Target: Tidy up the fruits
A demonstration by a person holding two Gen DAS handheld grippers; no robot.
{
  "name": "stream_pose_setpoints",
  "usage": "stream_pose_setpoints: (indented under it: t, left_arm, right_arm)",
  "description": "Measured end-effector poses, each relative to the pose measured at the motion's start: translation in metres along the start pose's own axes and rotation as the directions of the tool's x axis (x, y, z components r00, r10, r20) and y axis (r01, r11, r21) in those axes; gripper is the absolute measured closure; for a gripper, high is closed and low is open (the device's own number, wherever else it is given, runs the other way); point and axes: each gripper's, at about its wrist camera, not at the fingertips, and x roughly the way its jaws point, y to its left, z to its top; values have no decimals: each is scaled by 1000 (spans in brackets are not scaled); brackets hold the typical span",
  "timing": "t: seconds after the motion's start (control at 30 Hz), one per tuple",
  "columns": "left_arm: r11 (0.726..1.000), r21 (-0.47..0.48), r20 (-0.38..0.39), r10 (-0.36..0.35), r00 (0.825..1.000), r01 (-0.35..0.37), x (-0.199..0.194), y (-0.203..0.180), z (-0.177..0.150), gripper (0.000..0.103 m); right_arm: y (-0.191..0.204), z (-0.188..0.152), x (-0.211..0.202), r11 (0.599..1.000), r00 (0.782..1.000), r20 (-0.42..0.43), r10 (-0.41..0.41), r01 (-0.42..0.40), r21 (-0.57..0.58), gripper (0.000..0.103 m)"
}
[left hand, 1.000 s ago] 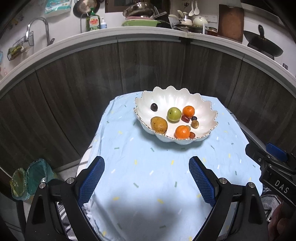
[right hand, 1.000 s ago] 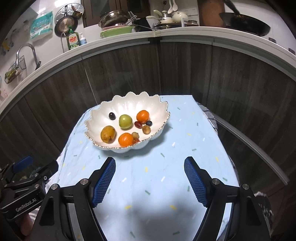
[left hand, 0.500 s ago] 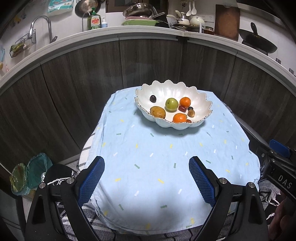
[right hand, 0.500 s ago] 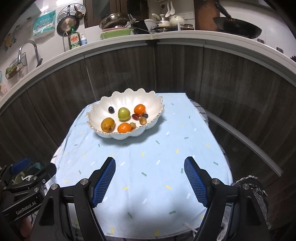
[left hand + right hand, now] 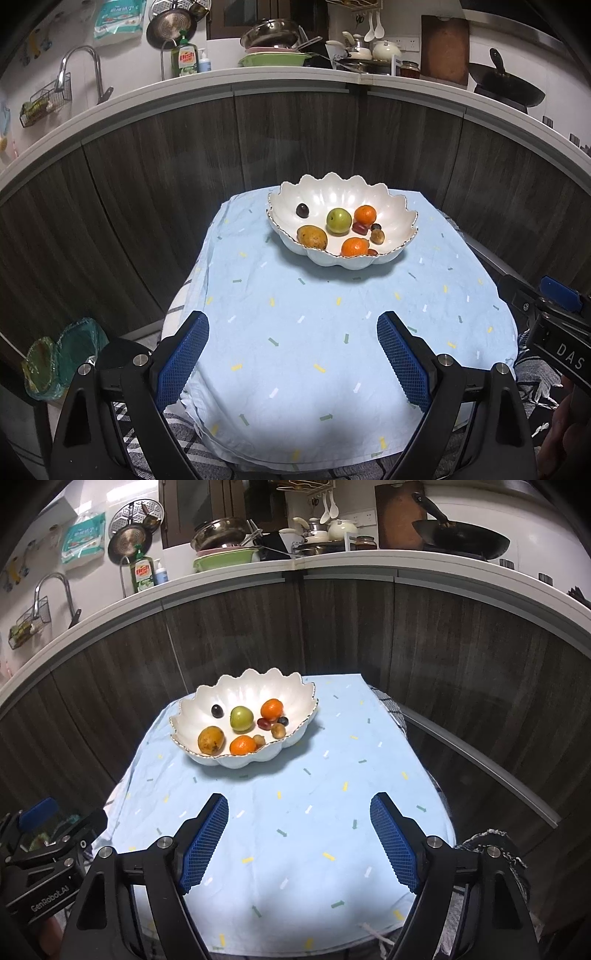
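A white scalloped bowl (image 5: 402, 221) (image 5: 299, 698) stands at the far end of the table. It holds a green apple (image 5: 338, 220) (image 5: 242, 718), two oranges (image 5: 365, 214) (image 5: 354, 247), a yellow-brown mango (image 5: 312, 236) (image 5: 211, 740), a dark plum (image 5: 302, 210) and several small fruits. My left gripper (image 5: 293, 355) is open and empty above the near table edge. My right gripper (image 5: 299, 838) is open and empty, also well short of the bowl. The right gripper's body shows at the left wrist view's right edge (image 5: 554, 325).
The table wears a light blue cloth (image 5: 332, 332) with small coloured marks. Dark wood cabinet fronts (image 5: 147, 177) curve behind it under a white counter with pans, dishes and a sink. A green bag (image 5: 59, 358) lies on the floor at left.
Both grippers have pulled back from the bowl and risen; the bowl looks smaller and farther, and more of the cloth shows. Both stay open.
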Motion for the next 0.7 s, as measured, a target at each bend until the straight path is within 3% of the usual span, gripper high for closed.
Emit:
stream_pose_setpoints:
  t: [0.7]
  left_arm:
    - [1000, 6, 2, 0, 1000, 0, -1, 0, 2, 10]
  right_arm:
    - [3, 1, -1, 1000, 1000, -1, 0, 0, 2, 23]
